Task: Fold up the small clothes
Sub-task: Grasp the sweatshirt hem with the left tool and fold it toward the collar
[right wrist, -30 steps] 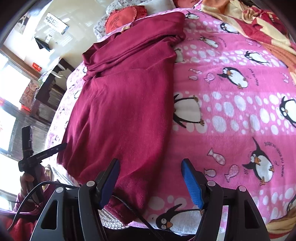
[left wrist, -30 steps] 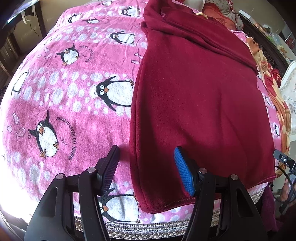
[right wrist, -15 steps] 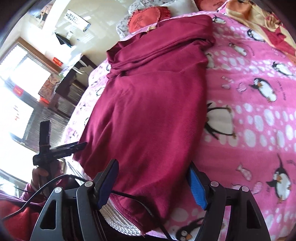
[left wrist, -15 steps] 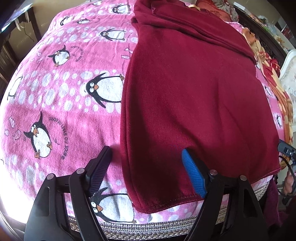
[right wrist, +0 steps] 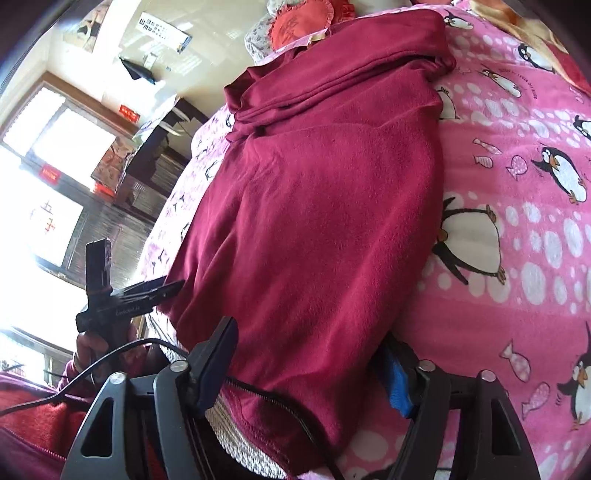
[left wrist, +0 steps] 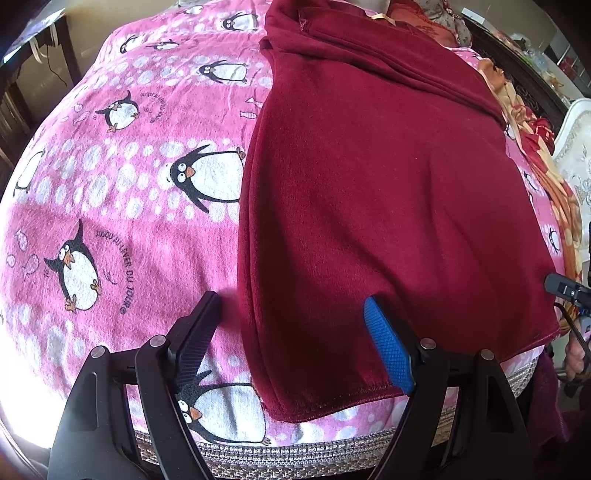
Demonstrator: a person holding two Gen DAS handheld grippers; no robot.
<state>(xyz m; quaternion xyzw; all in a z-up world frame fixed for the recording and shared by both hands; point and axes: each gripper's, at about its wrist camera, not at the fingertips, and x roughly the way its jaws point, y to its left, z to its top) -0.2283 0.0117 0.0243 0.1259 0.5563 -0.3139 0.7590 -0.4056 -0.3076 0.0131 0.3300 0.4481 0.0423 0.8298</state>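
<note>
A maroon fleece garment point(left wrist: 388, 192) lies spread lengthwise on a pink penguin blanket point(left wrist: 122, 206). My left gripper point(left wrist: 291, 332) stands open at the near hem. Its black finger rests on the blanket and its blue pad on the cloth, so the garment's left edge lies loose between them. In the right wrist view the same garment point(right wrist: 317, 221) runs away from me. My right gripper point(right wrist: 306, 363) straddles its other near corner, the jaws closing with fabric bulging between them and the blue pad half hidden. The left gripper point(right wrist: 122, 295) shows there too, held by a hand.
The bed's woven trim point(left wrist: 295, 454) marks the near edge just under both grippers. A red cushion point(right wrist: 299, 26) lies at the head of the bed, and an orange patterned quilt point(left wrist: 535, 147) along the right side. Dark furniture point(right wrist: 155, 173) and bright windows stand beyond the left edge.
My left jaws have spread wider around the garment's left edge. My right gripper has slid left and turned, so the garment's corner now fills the gap between its fingers.
</note>
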